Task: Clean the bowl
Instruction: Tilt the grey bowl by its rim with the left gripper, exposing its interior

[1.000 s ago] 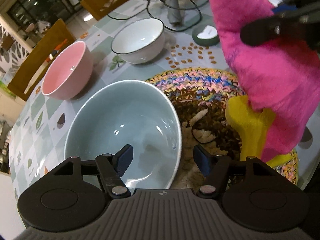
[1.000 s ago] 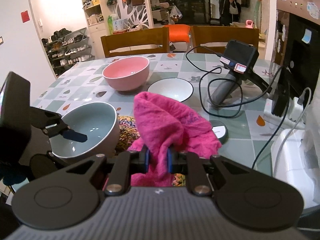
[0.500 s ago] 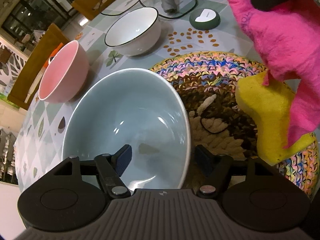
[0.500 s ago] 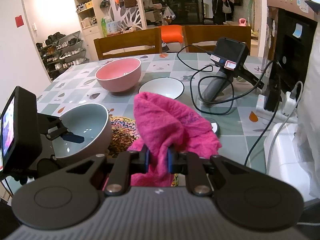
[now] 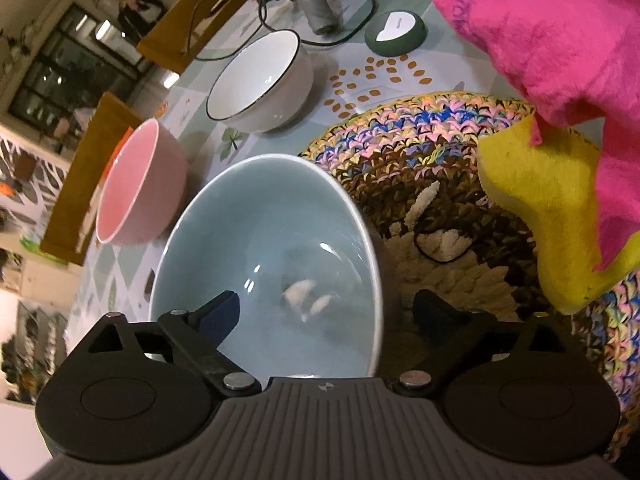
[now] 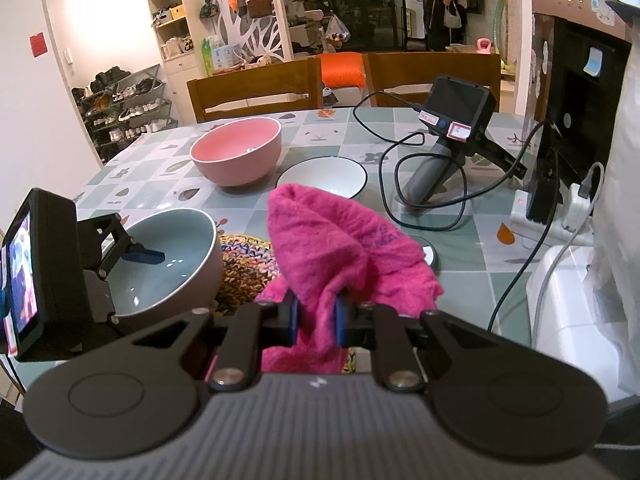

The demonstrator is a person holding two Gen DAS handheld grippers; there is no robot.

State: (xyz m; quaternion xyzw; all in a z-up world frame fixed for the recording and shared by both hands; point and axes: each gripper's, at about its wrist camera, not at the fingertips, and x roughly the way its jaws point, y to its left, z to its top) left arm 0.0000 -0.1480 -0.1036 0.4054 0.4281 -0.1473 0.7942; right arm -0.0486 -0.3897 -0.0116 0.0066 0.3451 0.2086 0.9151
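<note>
While the left claw [image 5: 326, 308] is spreading astride the bowl [image 5: 264, 248] rim, probably letting go; right claw [image 6: 316, 316] pinches the cloth [image 6: 340, 248], ready to wipe.

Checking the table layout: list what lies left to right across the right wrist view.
Pale blue ceramic bowl → pink round bowl → white black-rimmed bowl → grey handheld device with screen and cable → white plug block.

A tabletop [image 6: 168, 168] with a leaf-patterned checked cloth fills the middle of the frame. Directly on it sit a pink bowl [image 6: 236, 150], a white bowl [image 6: 322, 176], a blue-grey bowl [image 6: 168, 256] at lower left, a crocheted mat [image 6: 244, 264], and cables [image 6: 436, 216] at right.
</note>
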